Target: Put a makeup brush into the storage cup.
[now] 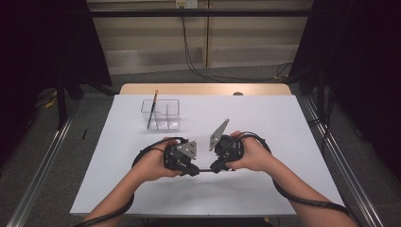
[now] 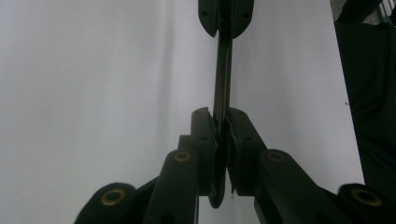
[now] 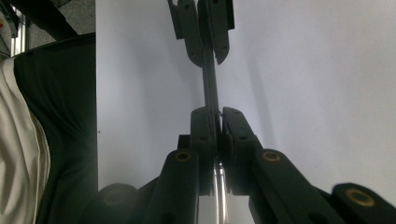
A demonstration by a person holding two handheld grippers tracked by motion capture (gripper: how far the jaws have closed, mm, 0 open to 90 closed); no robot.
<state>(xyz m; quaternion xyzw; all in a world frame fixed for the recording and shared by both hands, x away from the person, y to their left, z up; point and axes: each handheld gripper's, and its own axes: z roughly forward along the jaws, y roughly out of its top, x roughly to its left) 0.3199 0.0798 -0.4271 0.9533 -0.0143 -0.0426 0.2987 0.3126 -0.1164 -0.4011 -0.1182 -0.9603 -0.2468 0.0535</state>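
both hands sit near the table's front edge, left gripper and right gripper facing each other, each clamped on one end of a thin dark pen held level between them just above the white top. clear divided holder with one upright brush stands well apart toward the far edge. wide bare surface lies to both sides.
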